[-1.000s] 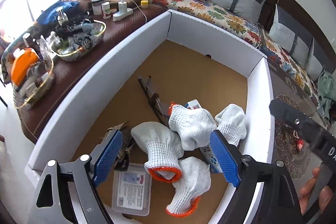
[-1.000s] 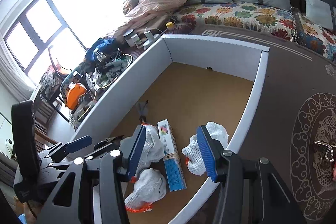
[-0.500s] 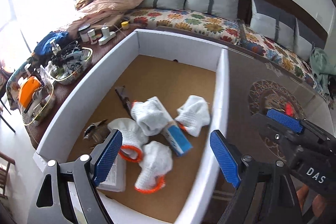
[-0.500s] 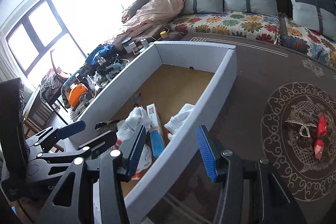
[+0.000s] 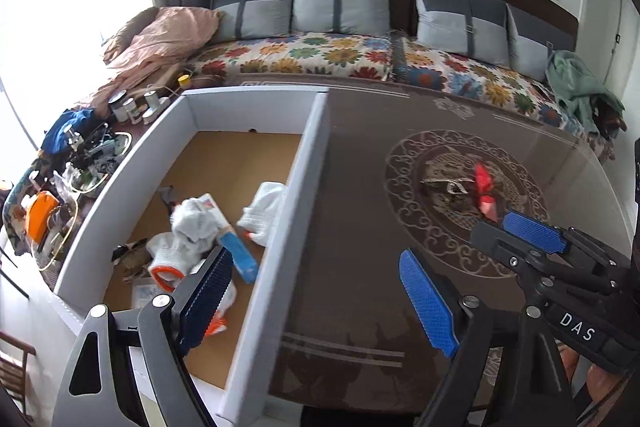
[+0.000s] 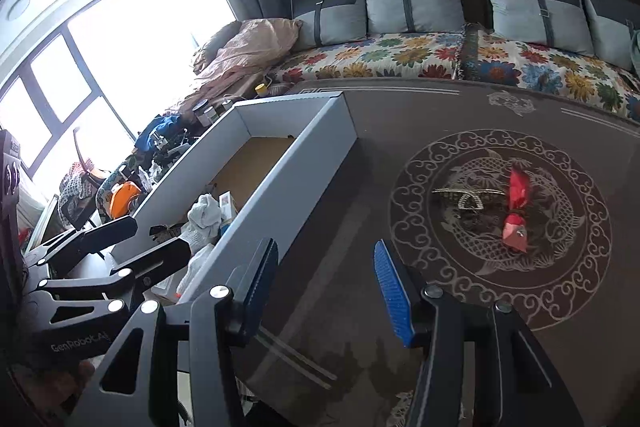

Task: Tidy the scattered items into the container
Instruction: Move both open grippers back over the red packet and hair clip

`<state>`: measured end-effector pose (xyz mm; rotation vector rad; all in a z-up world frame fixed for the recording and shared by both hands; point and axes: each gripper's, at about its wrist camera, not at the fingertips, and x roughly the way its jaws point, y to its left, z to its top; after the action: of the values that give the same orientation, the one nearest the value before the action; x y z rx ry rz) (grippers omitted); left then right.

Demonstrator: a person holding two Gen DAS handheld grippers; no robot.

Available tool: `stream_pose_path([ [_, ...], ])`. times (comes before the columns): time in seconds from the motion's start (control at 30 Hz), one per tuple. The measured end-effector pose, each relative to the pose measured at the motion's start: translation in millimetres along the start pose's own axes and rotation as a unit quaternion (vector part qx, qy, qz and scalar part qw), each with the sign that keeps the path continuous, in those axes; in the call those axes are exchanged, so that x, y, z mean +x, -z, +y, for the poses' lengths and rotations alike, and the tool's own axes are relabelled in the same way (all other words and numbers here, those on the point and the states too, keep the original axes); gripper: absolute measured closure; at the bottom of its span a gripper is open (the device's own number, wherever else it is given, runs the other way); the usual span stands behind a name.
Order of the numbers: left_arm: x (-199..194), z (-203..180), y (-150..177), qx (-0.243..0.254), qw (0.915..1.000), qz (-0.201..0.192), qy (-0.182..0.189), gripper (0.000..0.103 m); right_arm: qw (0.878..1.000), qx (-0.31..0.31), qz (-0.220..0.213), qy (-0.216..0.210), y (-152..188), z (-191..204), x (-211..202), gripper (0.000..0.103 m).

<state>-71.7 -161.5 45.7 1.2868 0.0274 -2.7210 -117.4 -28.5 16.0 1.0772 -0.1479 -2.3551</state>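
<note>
Both grippers hang with jaws spread and nothing between them. The left gripper (image 5: 316, 301) sits above the right wall of the box (image 5: 298, 195), one finger over the inside, the other over the brown table (image 5: 360, 227). The right gripper (image 6: 326, 285) is over the table just right of the box. Still out on the table, ahead and to the right of both grippers and well apart from them, lie a hair clip (image 6: 466, 195) and, just right of it, two red wrapped items (image 6: 516, 211). Inside the box lie white gloves (image 5: 188, 231), a blue carton (image 5: 236, 251) and small oddments.
</note>
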Motion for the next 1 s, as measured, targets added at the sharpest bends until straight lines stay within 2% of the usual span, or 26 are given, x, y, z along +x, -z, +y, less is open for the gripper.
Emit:
stream_pose_path([
  [0.1,2.1,-20.9,13.3,0.005,0.9998,0.013,0.016,0.018,1.0,0.001,-0.016,0.025,22.9,-22.0,-24.7,0.051],
  [0.23,20.1,-58.5,44.8,0.027,0.997,0.054,0.049,0.017,0.994,-0.012,-0.07,0.079,72.7,-49.5,-63.8,0.051],
  [0.3,30.2,-78.9,62.7,0.044,0.9941,0.077,0.063,0.017,0.984,-0.011,-0.119,0.133,103.7,-59.2,-88.0,0.051],
  [0.37,41.7,-101.5,81.8,0.061,0.9896,0.104,0.078,0.017,0.977,0.018,-0.13,0.168,132.1,-78.3,-99.8,0.051],
  [0.4,46.5,-110.5,89.4,0.067,0.9871,0.117,0.086,0.017,0.974,0.032,-0.133,0.183,145.9,-87.8,-104.7,0.051],
  [0.5,58.7,-134.0,108.8,0.083,0.9787,0.152,0.112,0.017,0.981,0.053,-0.069,0.172,176.4,-115.0,-93.9,0.051],
  [0.57,60.6,-143.6,116.9,0.089,0.9776,0.155,0.111,0.017,0.983,0.062,-0.065,0.159,190.6,-123.1,-94.9,0.051],
  [0.63,58.0,-149.1,122.5,0.082,0.9799,0.141,0.115,0.017,0.99,0.077,-0.062,0.104,190.0,-129.7,-93.5,0.051],
  [0.73,49.8,-154.9,128.2,0.066,0.9853,0.093,0.127,0.017,0.993,0.102,-0.056,0.031,187.1,-142.3,-89.9,0.051],
  [0.83,43.8,-160.1,129.0,0.068,0.9893,0.047,0.12,0.017,0.991,0.113,-0.059,0.033,189.1,-149.5,-91.4,0.051],
  [1.0,38.2,-149.4,125.2,0.051,0.9922,-0.032,0.109,0.017,0.99,0.123,-0.03,0.063,159.6,-158.6,-80.2,0.046],
])
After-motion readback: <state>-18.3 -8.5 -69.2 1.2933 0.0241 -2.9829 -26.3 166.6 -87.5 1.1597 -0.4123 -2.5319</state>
